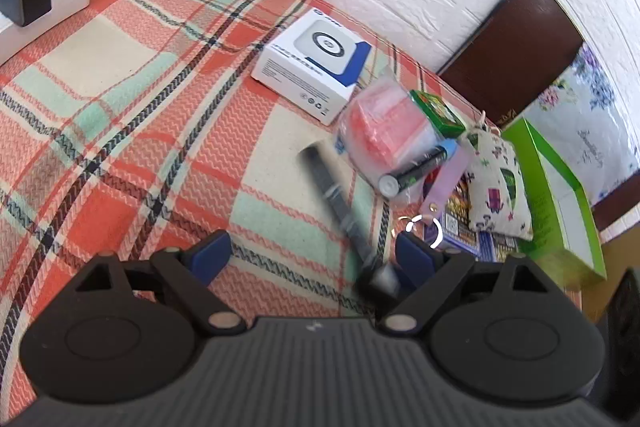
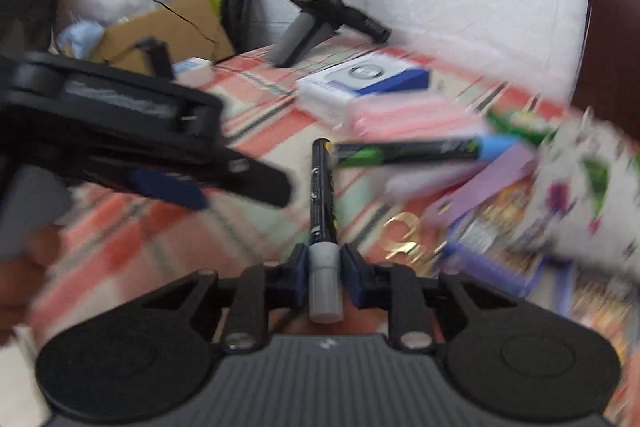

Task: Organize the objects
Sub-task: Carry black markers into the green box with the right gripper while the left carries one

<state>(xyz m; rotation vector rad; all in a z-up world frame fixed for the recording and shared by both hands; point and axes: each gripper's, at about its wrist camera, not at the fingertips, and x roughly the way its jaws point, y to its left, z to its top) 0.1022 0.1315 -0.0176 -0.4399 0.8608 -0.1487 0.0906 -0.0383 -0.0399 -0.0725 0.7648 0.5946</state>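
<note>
Bright daylight; motion blur; fisheye-warped edges.

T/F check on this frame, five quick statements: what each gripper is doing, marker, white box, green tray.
1. The right gripper is shut on the black marker. True.
2. The left gripper also holds a marker. False: its jaws are apart with nothing between them.
3. The white box lies on the plaid cloth. True.
4. The blue-capped marker stands upright. False: it lies on its side, resting against the pink packet.
5. The floral pouch sits inside the green tray. False: it lies on the table beside the tray.
</note>
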